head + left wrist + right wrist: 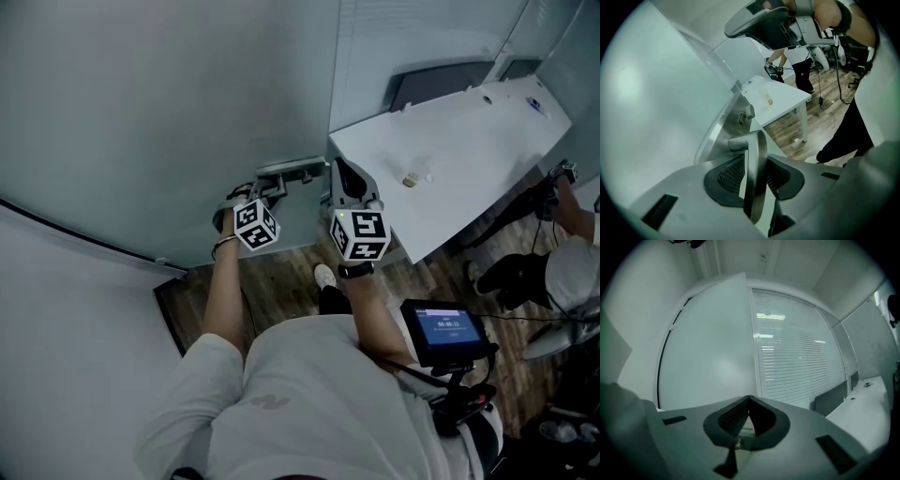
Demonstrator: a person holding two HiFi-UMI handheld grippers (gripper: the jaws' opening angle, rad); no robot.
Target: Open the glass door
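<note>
The door handle [756, 154] sits between the jaws of the left gripper [754, 177]. It is fixed on the glass door [651, 103], which lies to the left of them. Further ahead of these jaws is a lock knob [747, 112], and ahead to the right is a table [785, 96] with a small object [768, 99] on it. Ahead of the right gripper [748, 401] stands the same door, with a window blind [797, 357] to the right of its jaws.
</note>
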